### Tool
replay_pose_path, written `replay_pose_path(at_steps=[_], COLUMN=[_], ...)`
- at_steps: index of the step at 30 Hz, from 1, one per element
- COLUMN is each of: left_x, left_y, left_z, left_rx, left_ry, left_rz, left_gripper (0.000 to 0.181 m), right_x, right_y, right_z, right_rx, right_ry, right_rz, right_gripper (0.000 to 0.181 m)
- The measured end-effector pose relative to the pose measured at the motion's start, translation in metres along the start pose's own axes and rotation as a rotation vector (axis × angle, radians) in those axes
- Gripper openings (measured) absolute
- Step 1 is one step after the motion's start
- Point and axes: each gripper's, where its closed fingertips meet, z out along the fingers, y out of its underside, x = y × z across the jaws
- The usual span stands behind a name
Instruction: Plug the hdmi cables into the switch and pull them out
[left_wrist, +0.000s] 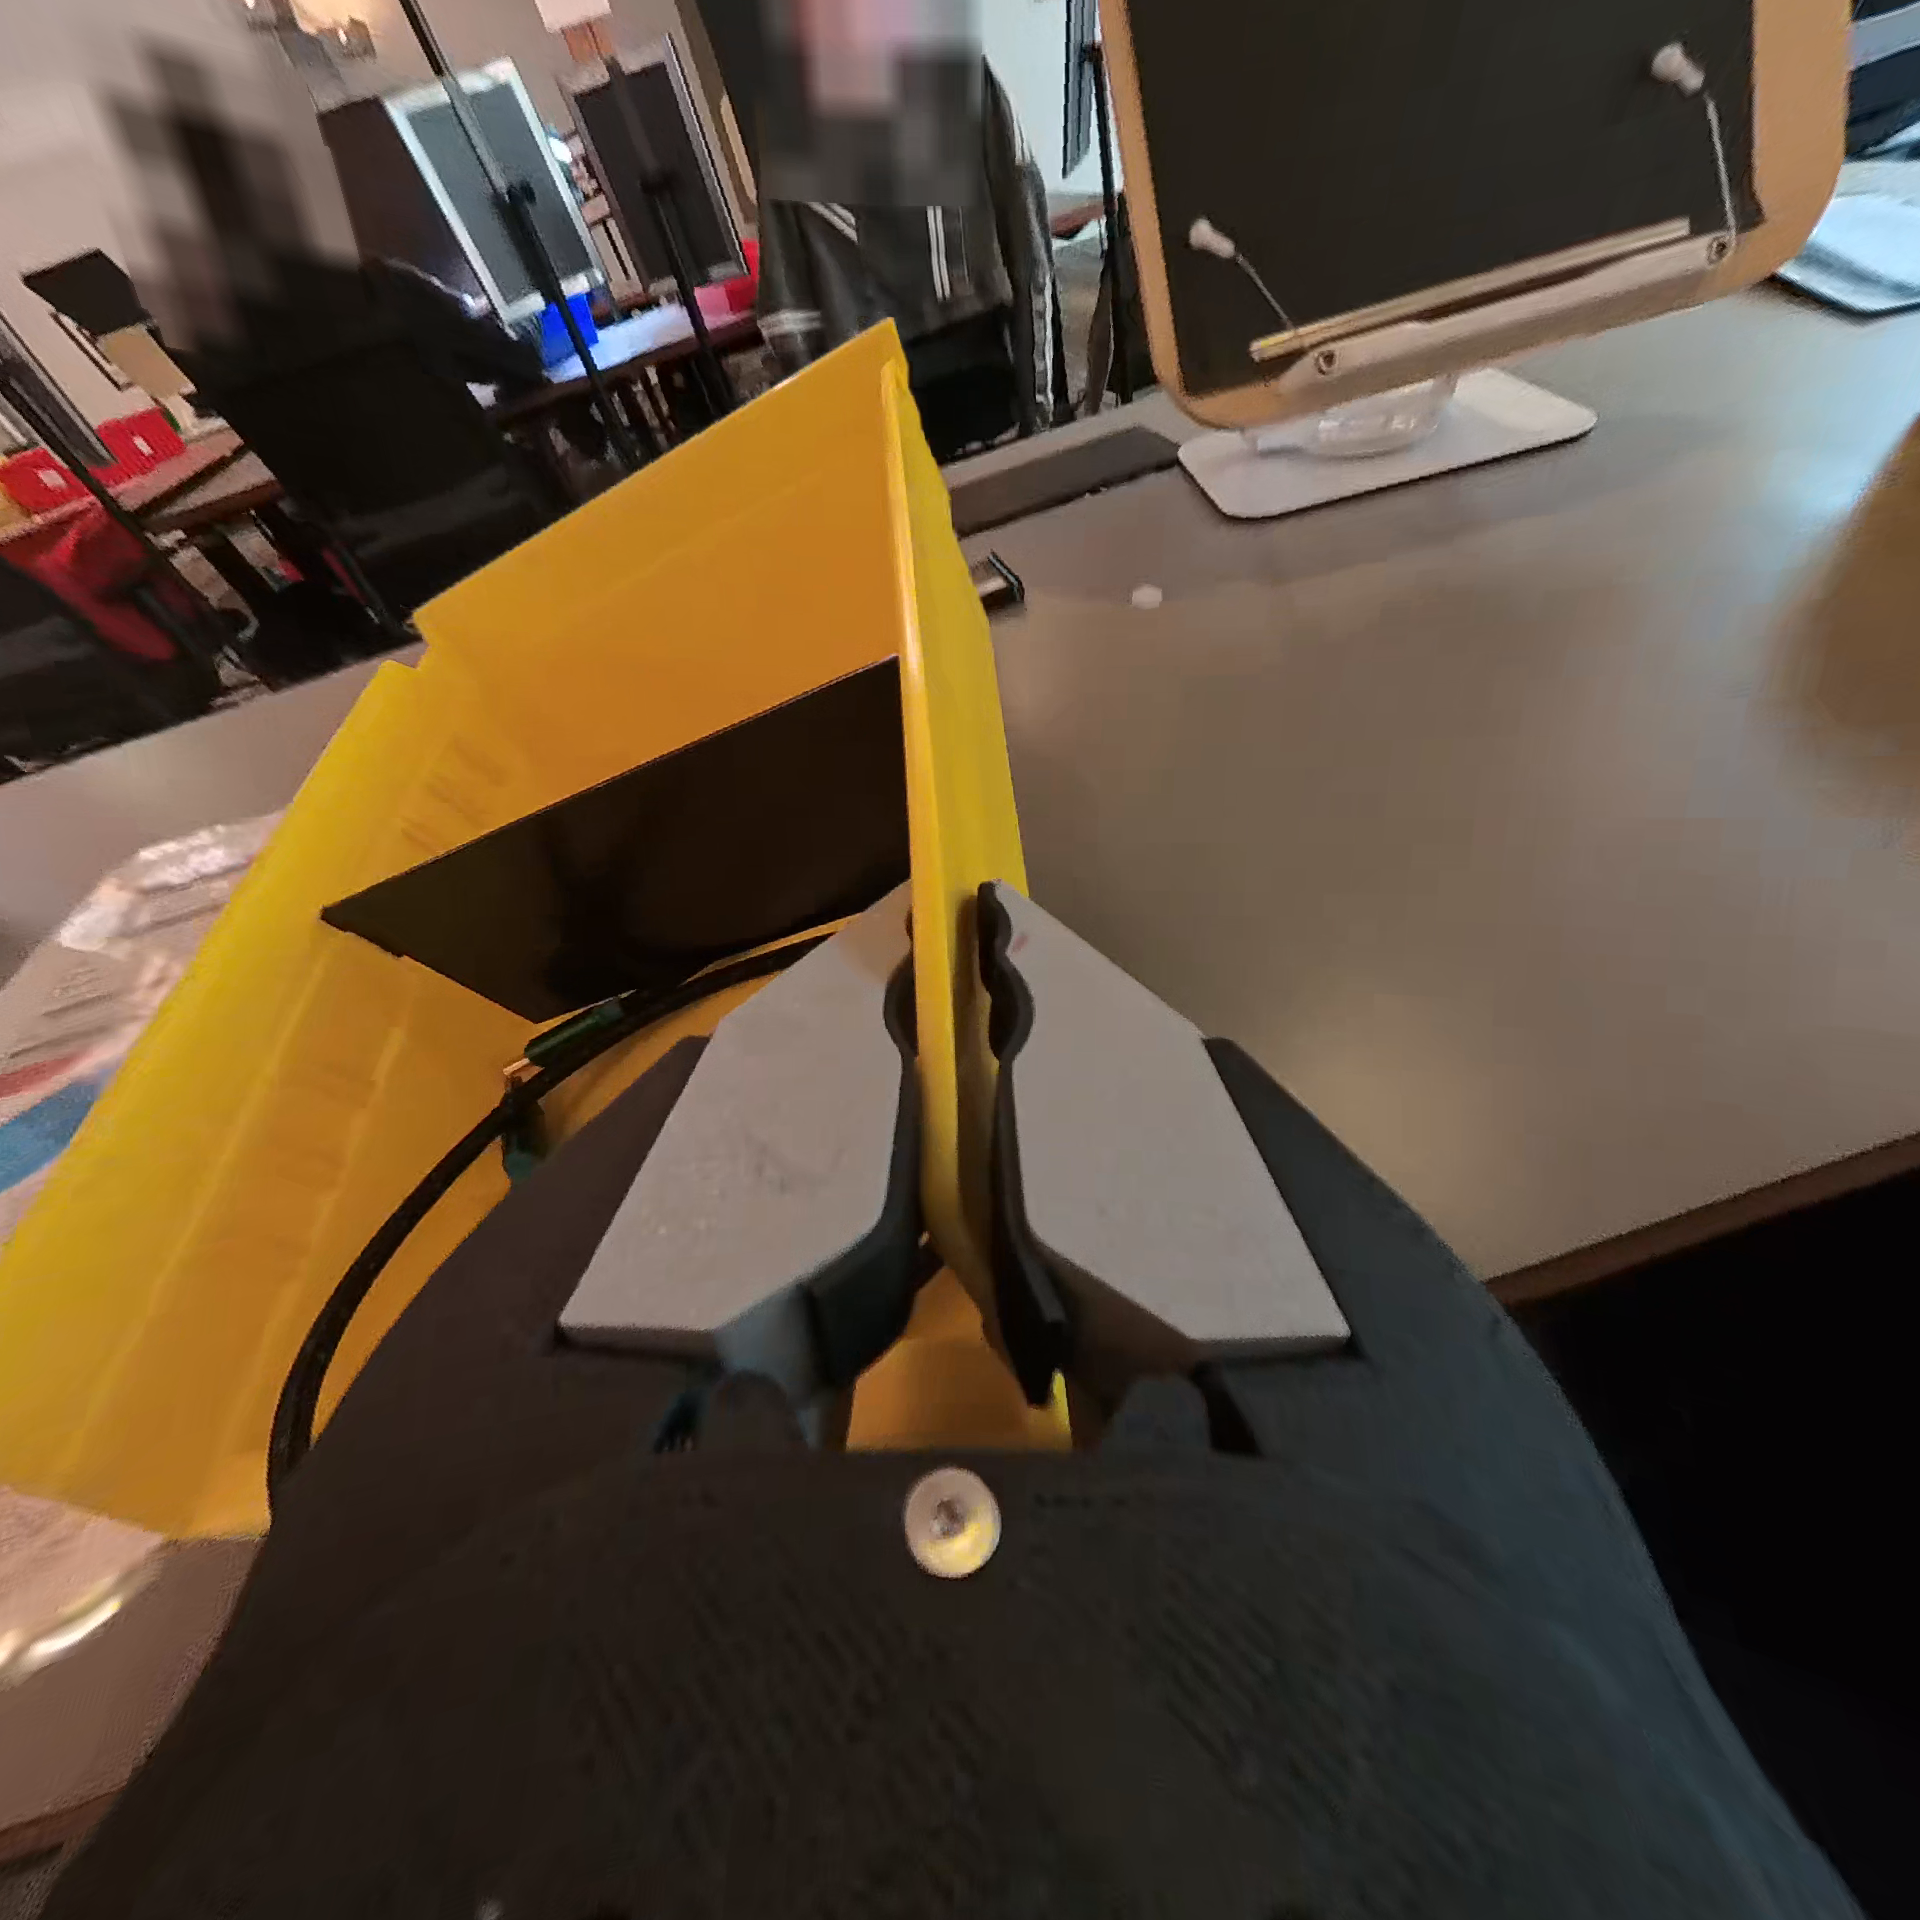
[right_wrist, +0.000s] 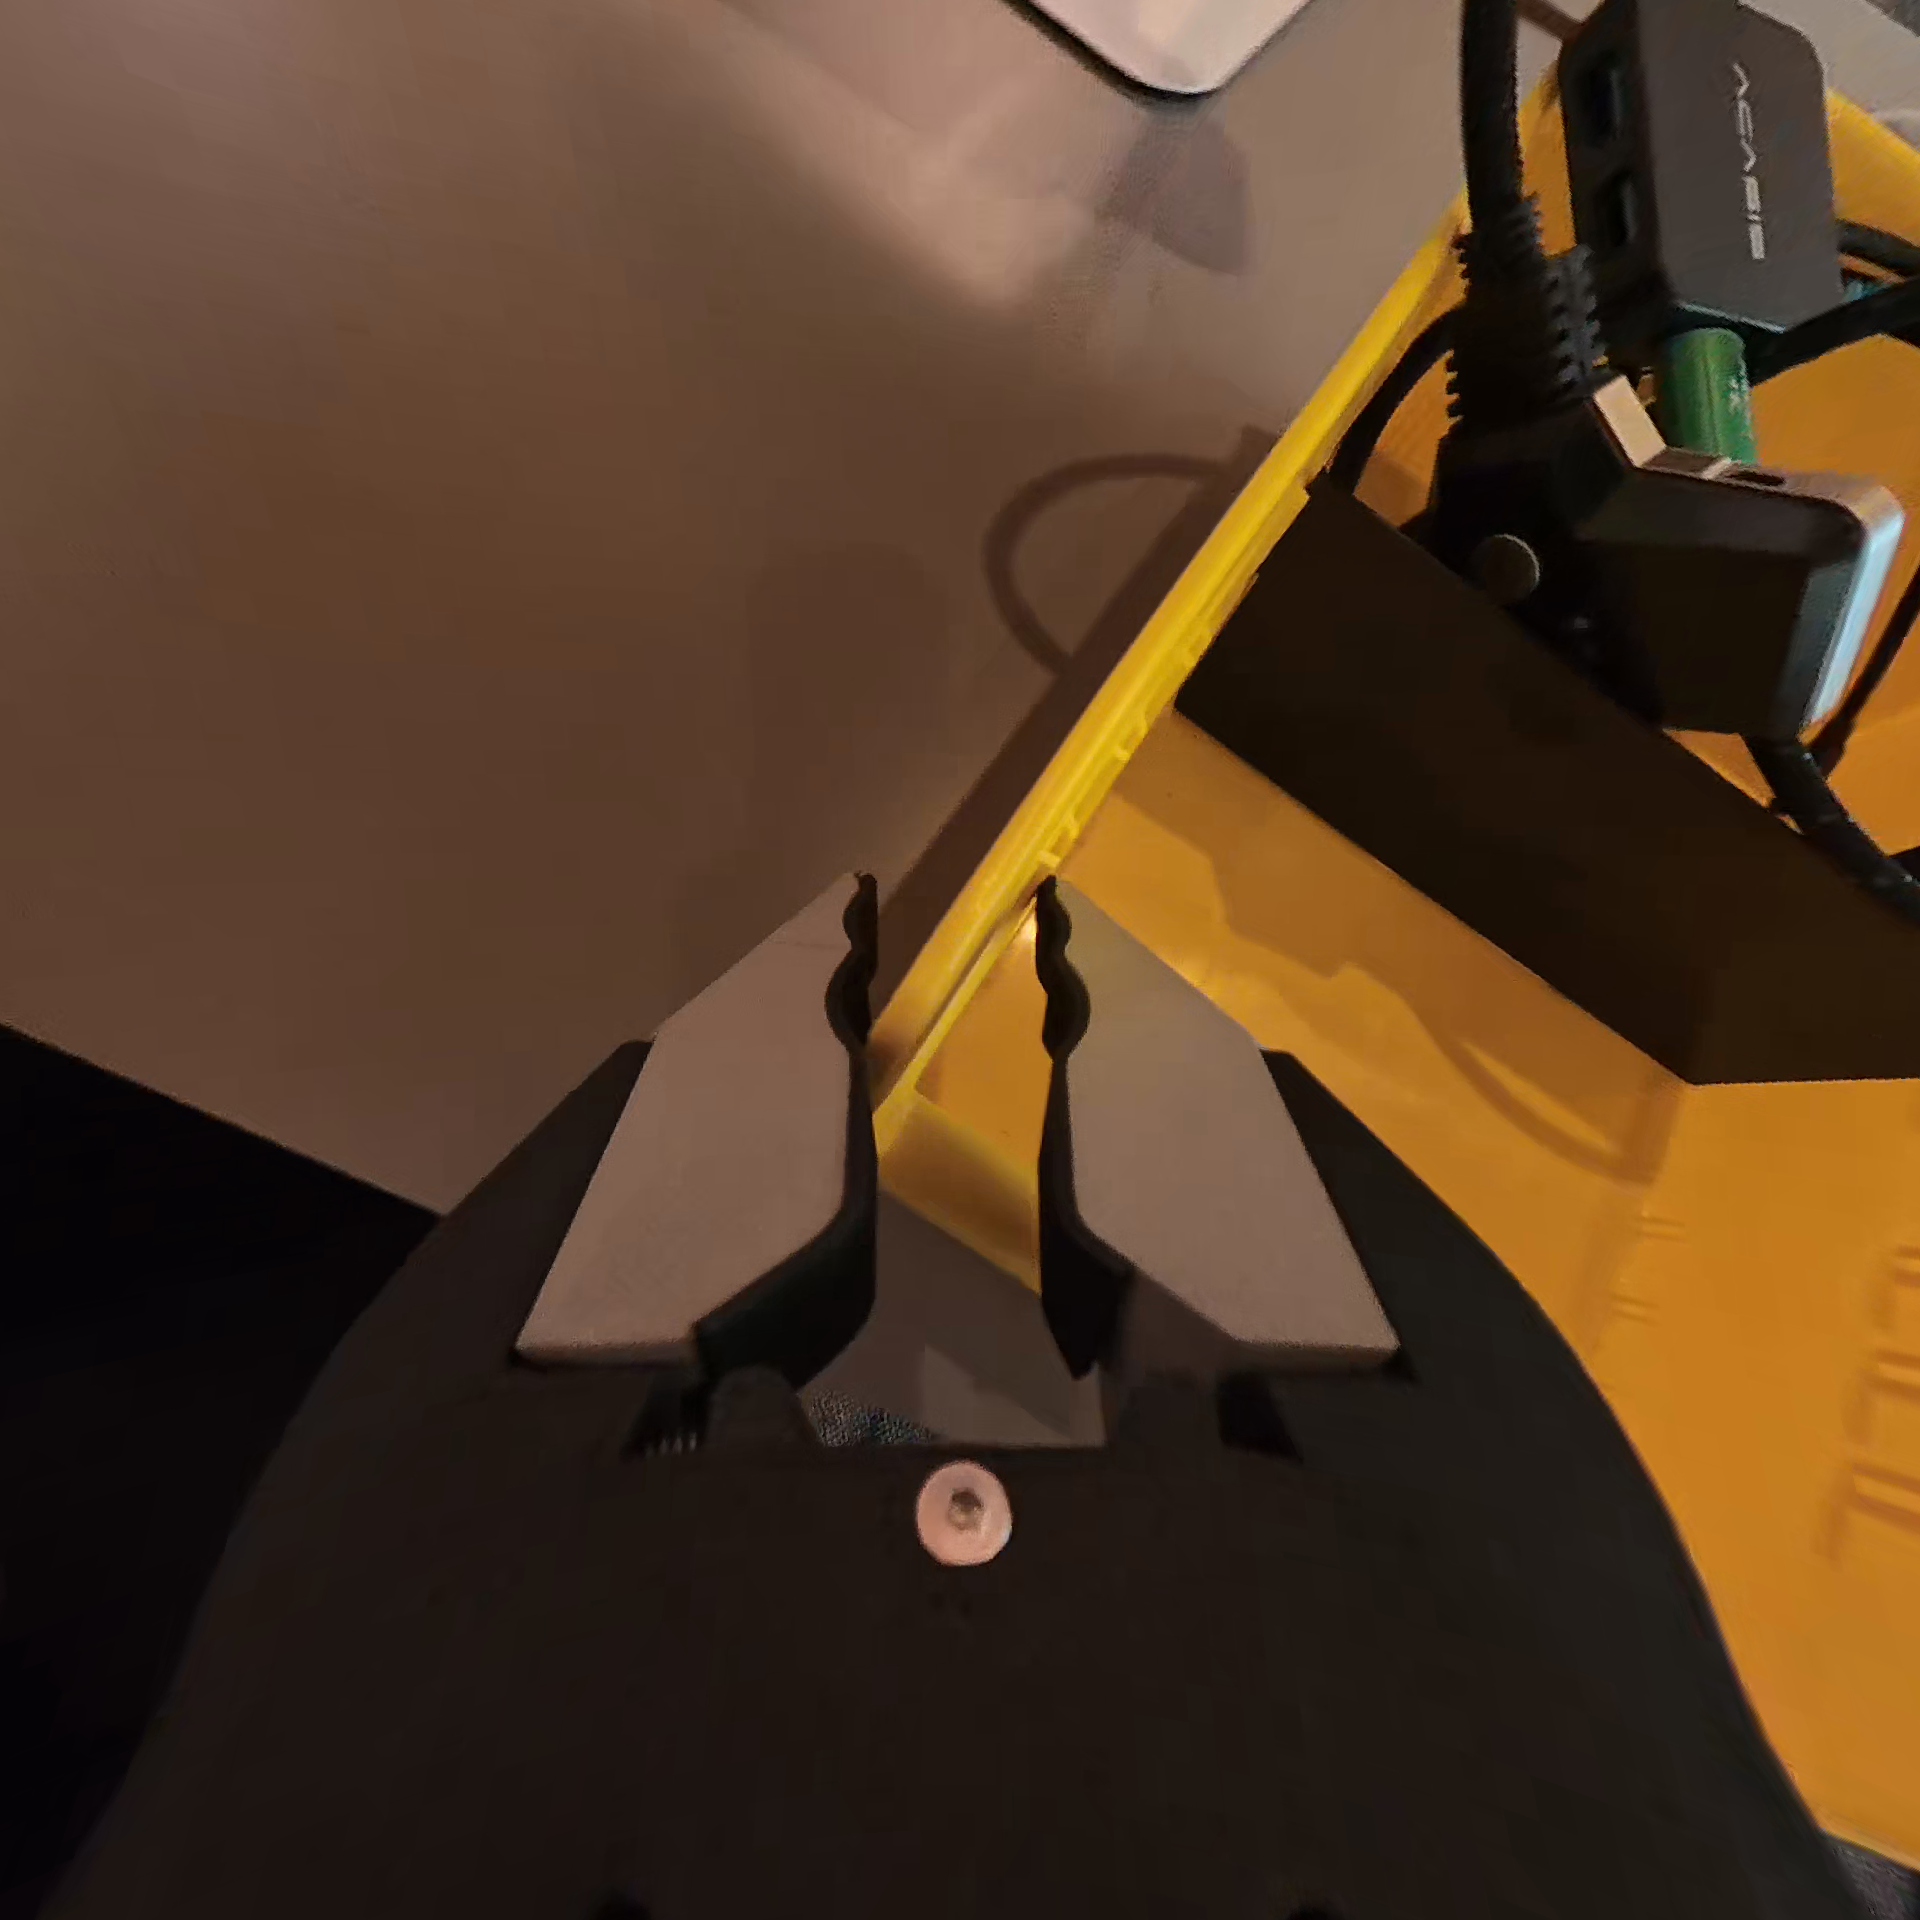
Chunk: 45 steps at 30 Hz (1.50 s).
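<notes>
A yellow plastic bin (left_wrist: 675, 582) with a black divider (left_wrist: 644, 862) stands tilted on the table. My left gripper (left_wrist: 945, 914) is shut on the bin's right side wall, one pad on each face. A black braided cable (left_wrist: 416, 1216) with a green plug lies inside. In the right wrist view my right gripper (right_wrist: 951, 888) straddles a corner of the bin's rim (right_wrist: 1143, 707), and both pads touch the wall. A dark switch box (right_wrist: 1704, 156) with ports, black cables (right_wrist: 1496, 156), a green plug (right_wrist: 1704, 395) and a second dark adapter (right_wrist: 1745, 592) lie beyond the divider (right_wrist: 1558, 779).
The brown table (left_wrist: 1403, 831) stretches to the right of the bin. A dark screen on a white stand (left_wrist: 1434, 177) stands at the back right. Clear plastic bags (left_wrist: 135, 914) lie to the left. The table's front edge (left_wrist: 1662, 1236) is close on the right. Chairs and people are behind. Some 50 cm of space lies between my two pairs of fingers.
</notes>
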Motion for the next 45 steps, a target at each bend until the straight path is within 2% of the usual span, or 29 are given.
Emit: replay_pose_path(at_steps=[2, 5, 11, 15, 18, 19, 21, 25, 29, 31, 33, 35, 37, 41, 45], left_x=[-0.008, -0.022, -0.037, -0.041, -0.045, -0.047, -0.049, -0.042, 0.001, 0.041, 0.088, 0.138, 0.188, 0.289, 0.361], left_y=[-0.014, -0.033, -0.052, -0.055, -0.053, -0.053, -0.053, -0.064, -0.088, -0.107, -0.124, -0.14, -0.148, -0.14, -0.117], left_z=[-0.009, -0.026, -0.054, -0.059, -0.06, -0.061, -0.064, -0.07, -0.074, -0.071, -0.065, -0.055, -0.041, -0.007, 0.039], left_rx=[0.021, 0.074, 0.128, 0.163, 0.165, 0.167, 0.173, 0.193, 0.213, 0.258, 0.296, 0.346, 0.372, 0.342, 0.251], left_ry=[-0.016, -0.071, -0.142, -0.154, -0.166, -0.17, -0.175, -0.182, -0.123, -0.045, 0.05, 0.163, 0.271, 0.437, 0.53], left_rz=[0.008, 0.002, 0.017, 0.006, -0.004, -0.007, -0.004, 0.026, 0.106, 0.149, 0.202, 0.205, 0.229, 0.278, 0.295], left_gripper=[0.004, 0.004, 0.004, 0.003, 0.003, 0.003, 0.003, 0.003, 0.003, 0.003, 0.003, 0.003, 0.004, 0.004, 0.004], right_x=[-0.032, -0.098, -0.257, -0.358, -0.399, -0.407, -0.414, -0.387, -0.302, -0.249, -0.195, -0.146, -0.11, -0.062, -0.043], right_y=[-0.011, -0.036, -0.106, -0.158, -0.191, -0.199, -0.207, -0.203, -0.185, -0.173, -0.159, -0.145, -0.128, -0.084, -0.055], right_z=[0.002, 0.008, 0.031, 0.048, 0.035, 0.024, -0.003, -0.047, -0.07, -0.081, -0.092, -0.101, -0.107, -0.099, -0.086], right_rx=[-0.005, 0.007, 0.065, 0.158, 0.238, 0.269, 0.329, 0.427, 0.492, 0.505, 0.506, 0.508, 0.506, 0.431, 0.377], right_ry=[-0.004, -0.054, -0.152, -0.228, -0.212, -0.229, -0.311, -0.42, -0.371, -0.347, -0.304, -0.26, -0.24, -0.172, -0.139], right_rz=[-0.021, -0.053, -0.164, -0.136, -0.096, -0.095, -0.088, -0.107, -0.12, -0.109, -0.098, -0.06, -0.009, 0.03, 0.052], right_gripper=[0.028, 0.032, 0.036, 0.034, 0.04, 0.047, 0.048, 0.061, 0.063, 0.064, 0.072, 0.065, 0.065, 0.066, 0.066])
